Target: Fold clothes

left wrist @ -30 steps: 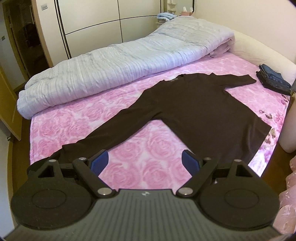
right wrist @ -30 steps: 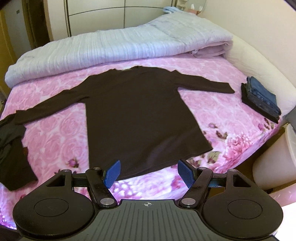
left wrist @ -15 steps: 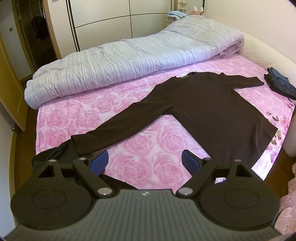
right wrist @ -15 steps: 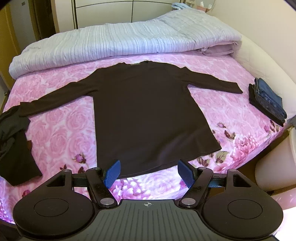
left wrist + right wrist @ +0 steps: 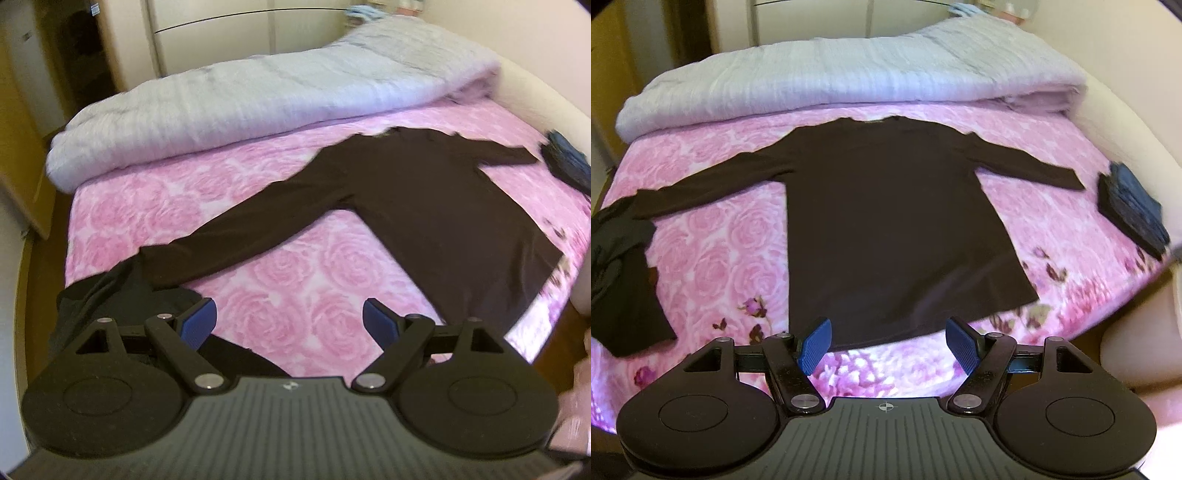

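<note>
A dark brown long-sleeved shirt (image 5: pixel 886 221) lies flat on the pink rose bedsheet (image 5: pixel 720 240), both sleeves spread out, neck toward the far side. In the left wrist view the shirt (image 5: pixel 443 214) sits to the right, its long sleeve reaching down toward the frame's left. My left gripper (image 5: pixel 290 323) hangs open above bare sheet, just right of that sleeve's cuff. My right gripper (image 5: pixel 886 341) stands open over the shirt's bottom hem, nothing between its blue pads.
A crumpled dark garment (image 5: pixel 110 295) (image 5: pixel 617 266) lies at the bed's near left corner. Folded jeans (image 5: pixel 1130 210) (image 5: pixel 565 162) sit at the right edge. A rolled grey-blue quilt (image 5: pixel 849 81) runs along the far side. Wardrobe doors (image 5: pixel 240 37) stand behind.
Both views have shifted: the shirt sits further right in each frame. In the left wrist view the crumpled dark garment has come into sight and the sleeve cuff lies further up from the gripper.
</note>
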{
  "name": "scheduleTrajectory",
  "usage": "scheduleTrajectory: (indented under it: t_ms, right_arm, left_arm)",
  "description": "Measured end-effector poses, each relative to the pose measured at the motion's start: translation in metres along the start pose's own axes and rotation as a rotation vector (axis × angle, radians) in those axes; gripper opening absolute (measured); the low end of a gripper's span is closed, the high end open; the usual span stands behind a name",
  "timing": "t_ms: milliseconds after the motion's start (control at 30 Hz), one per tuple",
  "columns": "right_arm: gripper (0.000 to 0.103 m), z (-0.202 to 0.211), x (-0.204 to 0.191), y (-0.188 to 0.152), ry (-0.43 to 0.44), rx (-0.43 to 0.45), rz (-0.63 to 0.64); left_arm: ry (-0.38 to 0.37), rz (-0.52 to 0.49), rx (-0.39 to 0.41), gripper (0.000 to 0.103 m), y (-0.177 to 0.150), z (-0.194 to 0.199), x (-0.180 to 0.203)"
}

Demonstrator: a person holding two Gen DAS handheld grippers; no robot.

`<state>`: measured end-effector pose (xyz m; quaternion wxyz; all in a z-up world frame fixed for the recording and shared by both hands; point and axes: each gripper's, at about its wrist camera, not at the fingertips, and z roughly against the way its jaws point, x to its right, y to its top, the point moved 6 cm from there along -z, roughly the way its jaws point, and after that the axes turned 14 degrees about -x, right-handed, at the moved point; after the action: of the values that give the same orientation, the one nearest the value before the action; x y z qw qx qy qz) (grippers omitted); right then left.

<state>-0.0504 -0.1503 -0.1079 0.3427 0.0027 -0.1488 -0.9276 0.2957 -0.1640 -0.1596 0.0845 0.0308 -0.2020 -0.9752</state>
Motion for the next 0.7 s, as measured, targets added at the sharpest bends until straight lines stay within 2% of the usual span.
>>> scheduleTrajectory:
  t_ms: [200,300,400,533,700]
  right_arm:
    - [0.072,-0.033,-0.002,0.051,0.058,0.039,0.233]
    - [0.072,-0.06,-0.02,0.082,0.127,0.053,0.371]
    - [0.072,-0.085,-0.048,0.108,0.19,0.052,0.504]
    - [0.072,-0.103,-0.108,0.133,0.262,0.078,0.673]
    - [0.072,-0.118,-0.189,0.148,0.314,0.147,0.831]
  left_arm:
    - [0.079,0.205,-0.033,0.084,0.001,-0.01,-0.027]
    - [0.126,0.315,-0.05,0.084,-0.007,-0.009,-0.04]
    - [0.177,0.381,-0.057,0.084,-0.013,-0.006,-0.052]
    - [0.221,0.409,-0.058,0.084,-0.02,-0.002,-0.067]
    - [0.246,0.373,-0.047,0.084,-0.019,-0.012,-0.092]
